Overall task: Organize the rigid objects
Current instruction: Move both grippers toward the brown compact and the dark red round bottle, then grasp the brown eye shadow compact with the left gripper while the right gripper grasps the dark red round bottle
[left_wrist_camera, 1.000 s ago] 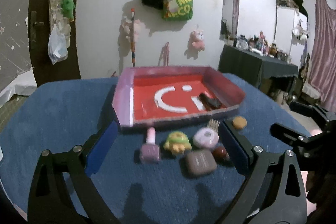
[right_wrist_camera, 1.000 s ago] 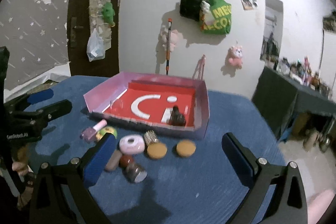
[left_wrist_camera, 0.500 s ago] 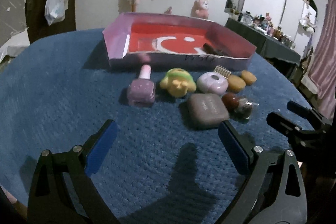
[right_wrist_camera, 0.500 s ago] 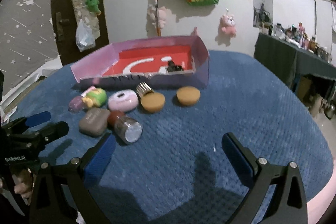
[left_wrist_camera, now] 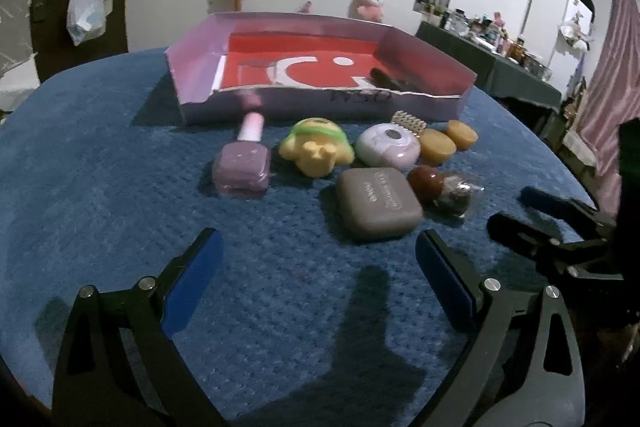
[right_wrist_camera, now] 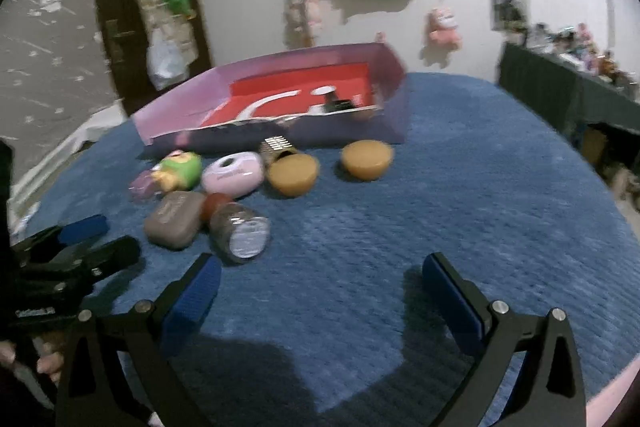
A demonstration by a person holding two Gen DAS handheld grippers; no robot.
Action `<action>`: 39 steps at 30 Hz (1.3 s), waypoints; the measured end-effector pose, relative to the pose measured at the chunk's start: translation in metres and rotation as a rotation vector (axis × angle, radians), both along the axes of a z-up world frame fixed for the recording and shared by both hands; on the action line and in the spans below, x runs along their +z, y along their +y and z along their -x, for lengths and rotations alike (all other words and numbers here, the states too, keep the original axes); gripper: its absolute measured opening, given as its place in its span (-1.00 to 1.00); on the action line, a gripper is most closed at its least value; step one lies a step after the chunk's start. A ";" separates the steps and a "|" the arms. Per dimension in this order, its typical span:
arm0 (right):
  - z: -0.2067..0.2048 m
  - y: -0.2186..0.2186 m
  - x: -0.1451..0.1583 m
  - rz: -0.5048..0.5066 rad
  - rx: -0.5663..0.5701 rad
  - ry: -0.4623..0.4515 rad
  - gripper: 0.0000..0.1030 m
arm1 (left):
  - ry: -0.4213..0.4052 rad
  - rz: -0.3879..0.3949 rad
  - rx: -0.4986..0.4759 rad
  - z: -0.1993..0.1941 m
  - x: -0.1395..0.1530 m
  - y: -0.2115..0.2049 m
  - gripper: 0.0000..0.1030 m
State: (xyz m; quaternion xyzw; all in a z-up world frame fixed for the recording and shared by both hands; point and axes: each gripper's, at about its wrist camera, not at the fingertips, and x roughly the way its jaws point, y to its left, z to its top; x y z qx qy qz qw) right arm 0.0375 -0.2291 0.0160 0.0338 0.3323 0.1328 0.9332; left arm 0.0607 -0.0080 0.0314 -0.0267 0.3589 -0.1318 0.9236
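Both grippers have dropped low toward the clutter; left gripper point(left_wrist_camera: 316, 259) and right gripper point(right_wrist_camera: 320, 283) gape, empty (approach step), grey case point(left_wrist_camera: 378, 203) likely next.

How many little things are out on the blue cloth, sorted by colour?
Purple or pink: 2, nail polish and oval case
Tan: 2, round pucks
Yellow-green: 1, toy
Grey: 1, case
Red-capped: 1, jar
Gold: 1, comb
Total: 8

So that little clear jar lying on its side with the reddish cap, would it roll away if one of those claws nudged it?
Probably. The jar is round and lies on its side, so a sideways nudge could roll it, though the knobbly blue cloth may slow it. It looks like smooth glass or plastic, perhaps slippery. The grey case beside it would block one direction.
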 end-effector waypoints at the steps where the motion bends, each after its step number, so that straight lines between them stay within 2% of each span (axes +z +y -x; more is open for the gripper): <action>1: -0.004 -0.001 0.000 -0.020 0.038 0.019 1.00 | -0.001 0.001 -0.013 -0.002 0.002 -0.002 0.91; 7: -0.022 -0.003 0.007 -0.044 0.160 0.075 1.00 | 0.043 0.026 -0.070 -0.018 0.011 -0.008 0.91; 12: -0.038 0.009 0.008 -0.003 0.241 0.126 0.96 | 0.091 0.029 -0.105 -0.034 0.010 -0.017 0.91; 22: -0.048 0.017 0.007 0.088 0.295 0.149 0.93 | 0.153 -0.022 -0.130 -0.054 0.002 -0.027 0.89; 26: -0.053 0.020 0.009 0.111 0.324 0.164 0.77 | 0.156 -0.056 -0.138 -0.055 0.000 -0.030 0.88; 30: -0.058 0.026 0.009 0.131 0.347 0.167 0.71 | 0.145 -0.102 -0.136 -0.053 -0.001 -0.030 0.88; 37: -0.061 0.036 0.009 0.134 0.383 0.164 0.61 | 0.134 -0.124 -0.157 -0.049 0.002 -0.020 0.88; 39: -0.061 0.037 0.010 0.123 0.400 0.169 0.44 | 0.134 -0.125 -0.158 -0.051 0.002 -0.022 0.88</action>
